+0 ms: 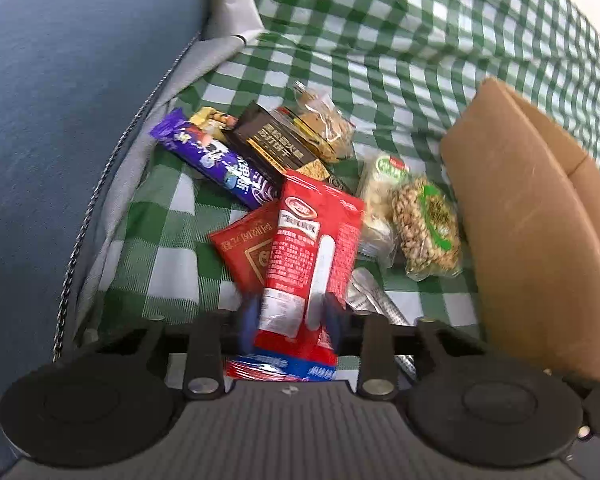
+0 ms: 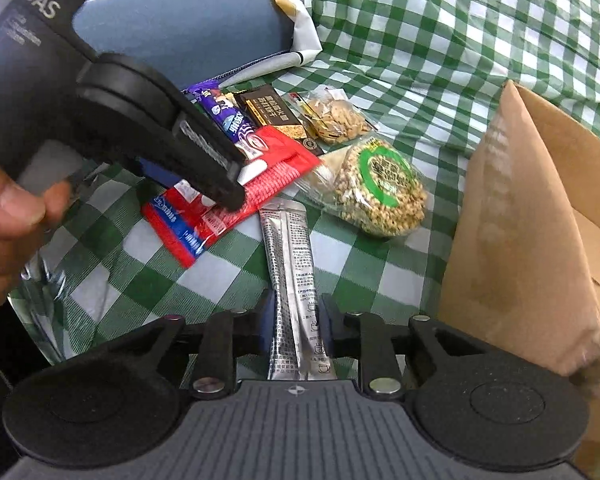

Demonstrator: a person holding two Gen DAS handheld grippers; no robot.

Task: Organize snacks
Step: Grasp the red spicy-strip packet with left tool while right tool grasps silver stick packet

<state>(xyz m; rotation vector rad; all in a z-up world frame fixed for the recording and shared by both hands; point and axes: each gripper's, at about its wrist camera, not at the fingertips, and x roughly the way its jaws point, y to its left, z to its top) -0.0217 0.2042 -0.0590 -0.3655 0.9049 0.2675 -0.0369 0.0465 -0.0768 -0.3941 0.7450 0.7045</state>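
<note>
Left gripper (image 1: pixel 290 314) grips red packet (image 1: pixel 316 232); right gripper (image 2: pixel 294 320) grips silver sachet (image 2: pixel 292 264)

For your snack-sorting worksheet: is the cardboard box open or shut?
Open. The cardboard box has its flaps standing up beside the checked cloth, showing a gap between them; its contents cannot be seen.

At bottom centre the left tongs (image 1: pixel 290 312) pinch a red packet (image 1: pixel 312 236), its near end between the blurred blue pads (image 1: pixel 249 320). A second red sachet (image 1: pixel 248 248) lies just left, partly under it. Above, a purple bar (image 1: pixel 216 162), a black box (image 1: pixel 276 142) and a clear biscuit bag (image 1: pixel 324 124) overlap. Right of centre sits a round seed cake (image 1: pixel 426 228), touching a pale wrapped snack (image 1: pixel 380 196). A cardboard box (image 1: pixel 532 232) fills the right, a blue bag (image 1: pixel 60 120) the left, all on the green check cloth (image 1: pixel 380 40).
</note>
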